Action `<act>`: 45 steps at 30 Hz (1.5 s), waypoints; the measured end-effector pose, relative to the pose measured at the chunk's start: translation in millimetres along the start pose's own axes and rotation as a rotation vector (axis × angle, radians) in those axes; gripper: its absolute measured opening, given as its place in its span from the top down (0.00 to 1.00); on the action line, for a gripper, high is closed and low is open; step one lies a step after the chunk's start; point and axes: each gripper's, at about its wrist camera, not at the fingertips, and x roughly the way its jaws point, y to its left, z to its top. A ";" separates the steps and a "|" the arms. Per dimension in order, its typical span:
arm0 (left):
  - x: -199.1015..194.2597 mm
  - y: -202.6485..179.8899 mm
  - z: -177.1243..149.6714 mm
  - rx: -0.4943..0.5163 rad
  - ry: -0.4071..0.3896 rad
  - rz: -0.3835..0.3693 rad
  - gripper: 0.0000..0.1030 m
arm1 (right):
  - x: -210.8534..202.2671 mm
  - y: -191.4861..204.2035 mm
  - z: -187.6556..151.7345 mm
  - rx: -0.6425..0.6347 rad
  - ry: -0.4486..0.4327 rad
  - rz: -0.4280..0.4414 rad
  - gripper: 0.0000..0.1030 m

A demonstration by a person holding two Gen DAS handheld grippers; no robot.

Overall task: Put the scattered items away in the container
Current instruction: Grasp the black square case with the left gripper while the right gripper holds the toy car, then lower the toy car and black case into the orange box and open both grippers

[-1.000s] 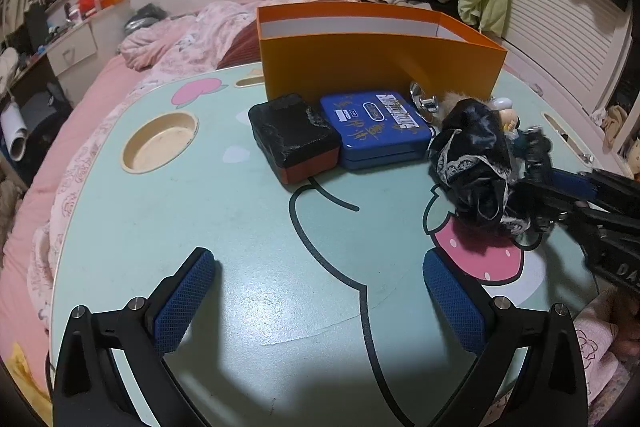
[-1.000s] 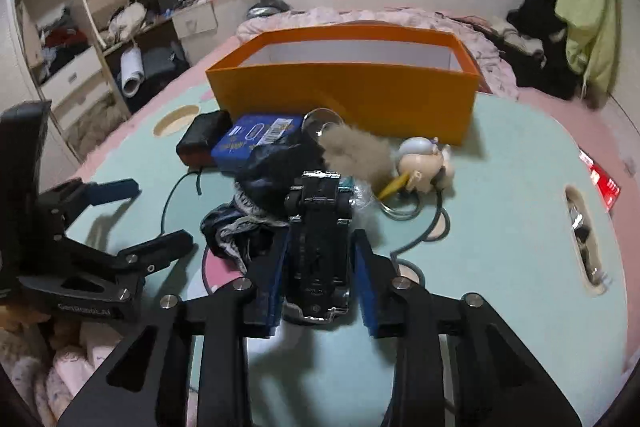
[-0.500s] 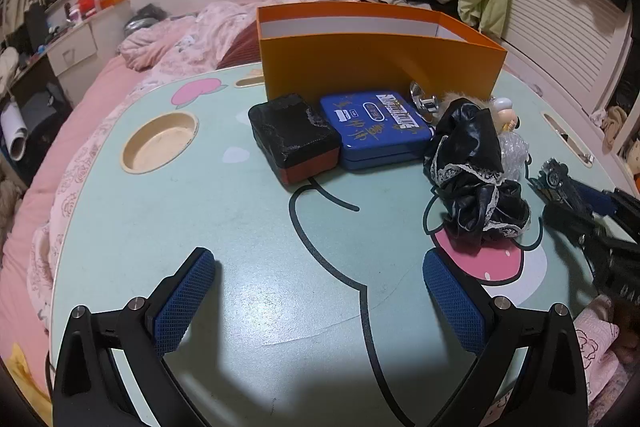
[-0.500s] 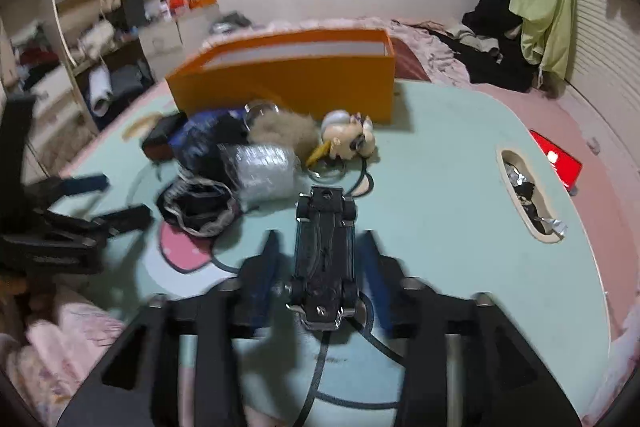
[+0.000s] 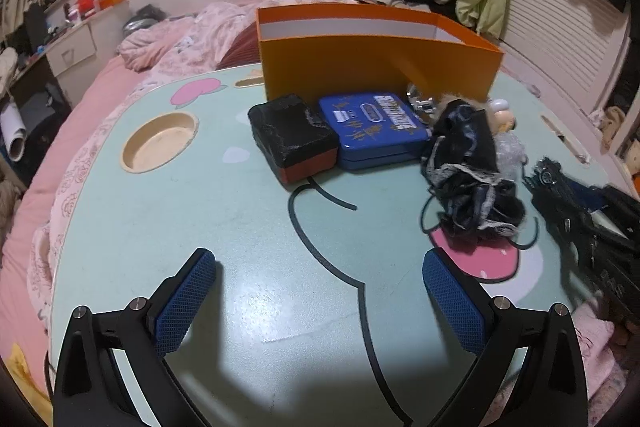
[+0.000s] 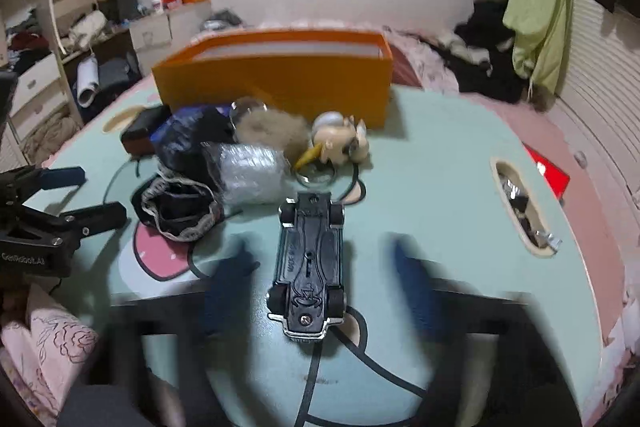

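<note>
An orange box [image 5: 380,59] stands at the back of the green table; it also shows in the right wrist view [image 6: 276,83]. In front of it lie a black case [image 5: 292,137], a blue tin [image 5: 374,129], black lace cloth [image 5: 468,167], a bubble-wrap bundle [image 6: 250,171], a fur ball [image 6: 272,127] and a doll-head keychain [image 6: 340,143]. My right gripper [image 6: 320,283] is open, its fingers blurred, on either side of a black toy car [image 6: 310,263] lying upside down on the table. My left gripper [image 5: 320,303] is open and empty above the table's front.
The table [image 5: 160,211] has a round cup recess [image 5: 160,141] at the left and a slot with metal bits [image 6: 524,211] at the right. A pink bed surrounds it. A red card [image 6: 548,175] lies past the right edge.
My right gripper pulled the toy car back from the pile towards the table's front, then opened. The car now lies free between the fingers. The left gripper has not moved.
</note>
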 end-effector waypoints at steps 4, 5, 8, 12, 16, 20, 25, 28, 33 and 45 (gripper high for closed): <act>-17.9 19.9 21.4 -0.097 -0.077 -0.054 0.01 | -2.5 -1.3 -0.5 0.003 -0.009 0.018 0.71; -18.4 24.4 30.6 -0.117 -0.079 -0.070 0.02 | -2.9 -1.3 -0.5 0.003 -0.009 0.018 0.71; -7.2 32.2 59.8 -0.158 -0.058 -0.058 0.11 | -3.0 -2.3 -0.4 0.000 -0.008 0.017 0.71; 26.3 35.3 82.4 -0.195 0.026 -0.016 0.38 | -2.7 -1.6 0.3 0.001 -0.007 0.019 0.71; 48.3 39.1 81.4 -0.231 0.076 -0.008 0.46 | -2.7 -1.0 0.5 0.002 -0.007 0.021 0.71; 47.3 29.7 69.4 -0.157 0.076 0.042 0.58 | -2.0 -0.8 1.3 0.002 -0.008 0.024 0.71; 39.5 26.1 58.4 -0.078 0.051 0.078 0.64 | -2.2 0.5 1.0 -0.001 -0.008 0.022 0.71; 32.1 27.7 52.5 -0.090 0.026 0.023 0.64 | -1.6 1.3 1.7 -0.005 -0.008 0.019 0.71; 6.1 24.6 48.8 -0.089 -0.058 -0.031 0.64 | -2.1 1.4 3.7 -0.004 0.003 0.036 0.71; 4.8 9.9 145.0 -0.086 -0.095 -0.167 0.64 | 1.4 3.1 103.4 0.029 -0.102 0.157 0.71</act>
